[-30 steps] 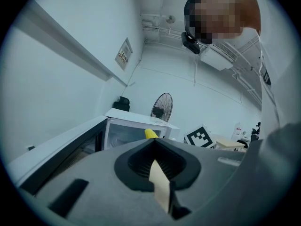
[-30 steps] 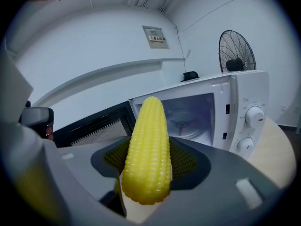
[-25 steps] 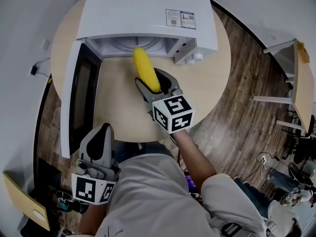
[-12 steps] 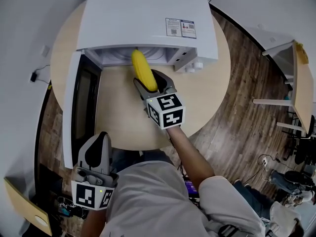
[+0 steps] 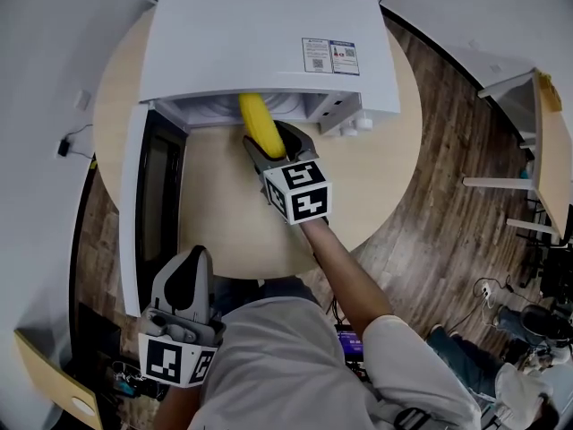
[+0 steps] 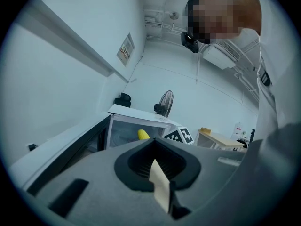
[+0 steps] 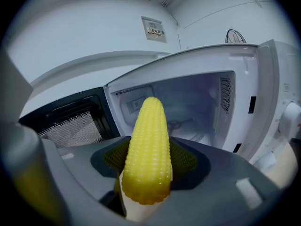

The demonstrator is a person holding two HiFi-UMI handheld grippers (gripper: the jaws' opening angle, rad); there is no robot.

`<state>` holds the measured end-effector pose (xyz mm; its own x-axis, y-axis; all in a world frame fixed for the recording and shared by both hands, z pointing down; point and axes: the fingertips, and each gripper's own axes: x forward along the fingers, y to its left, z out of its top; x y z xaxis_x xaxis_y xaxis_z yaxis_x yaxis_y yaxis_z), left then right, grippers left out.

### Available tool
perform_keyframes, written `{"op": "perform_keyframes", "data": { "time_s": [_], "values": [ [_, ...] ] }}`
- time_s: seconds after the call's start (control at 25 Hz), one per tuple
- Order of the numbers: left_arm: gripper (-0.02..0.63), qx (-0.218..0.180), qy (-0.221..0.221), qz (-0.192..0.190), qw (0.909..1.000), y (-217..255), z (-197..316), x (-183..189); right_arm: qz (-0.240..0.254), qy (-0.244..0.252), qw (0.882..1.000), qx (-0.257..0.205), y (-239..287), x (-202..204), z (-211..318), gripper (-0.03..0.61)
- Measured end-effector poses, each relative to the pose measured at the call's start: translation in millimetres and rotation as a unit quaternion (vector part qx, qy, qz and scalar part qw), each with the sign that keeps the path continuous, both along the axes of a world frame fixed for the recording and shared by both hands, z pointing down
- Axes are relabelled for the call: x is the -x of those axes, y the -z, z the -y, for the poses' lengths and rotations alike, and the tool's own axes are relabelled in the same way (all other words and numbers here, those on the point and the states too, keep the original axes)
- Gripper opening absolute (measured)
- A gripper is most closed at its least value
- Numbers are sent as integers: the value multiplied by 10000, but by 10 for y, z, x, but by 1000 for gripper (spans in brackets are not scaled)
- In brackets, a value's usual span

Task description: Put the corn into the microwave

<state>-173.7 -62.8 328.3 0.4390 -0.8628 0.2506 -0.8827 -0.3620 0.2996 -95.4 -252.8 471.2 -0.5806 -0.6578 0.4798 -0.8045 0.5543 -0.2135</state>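
A yellow corn cob (image 5: 259, 124) (image 7: 149, 149) points forward out of my right gripper (image 5: 269, 147), which is shut on it. Its tip sits at the mouth of the white microwave (image 5: 264, 38), whose cavity (image 7: 186, 109) lies straight ahead in the right gripper view. The microwave door (image 5: 148, 200) hangs wide open to the left, its mesh window (image 7: 70, 126) visible. My left gripper (image 5: 186, 280) is shut on nothing, held low by the person's torso, away from the table. In the left gripper view the corn (image 6: 143, 134) shows far off inside the opening.
The microwave stands on a round wooden table (image 5: 376, 150). A white desk (image 5: 546, 150) is off to the right on the wood floor. A fan (image 6: 164, 102) stands behind the microwave.
My right gripper has carried the corn forward, so its tip has gone from in front of the opening to under the microwave's top edge. The left gripper stayed low.
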Motion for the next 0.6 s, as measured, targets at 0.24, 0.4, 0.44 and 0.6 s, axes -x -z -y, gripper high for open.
{"op": "perform_keyframes", "data": {
  "time_s": [0.24,0.4,0.44,0.6],
  "values": [
    [2,30,32,10,10000,1,39,18,-66,10,10000,37,-80,63,82,265],
    [2,55,27,-55,10000,-1,60,-4,-69,-5,10000,9,-114,103,154,265],
    [2,70,11,-62,10000,-9,59,-14,-75,-11,10000,5,-124,114,176,265],
    [2,116,-17,-93,9999,-39,52,-30,-81,-51,10000,23,-177,149,275,265]
  ]
}}
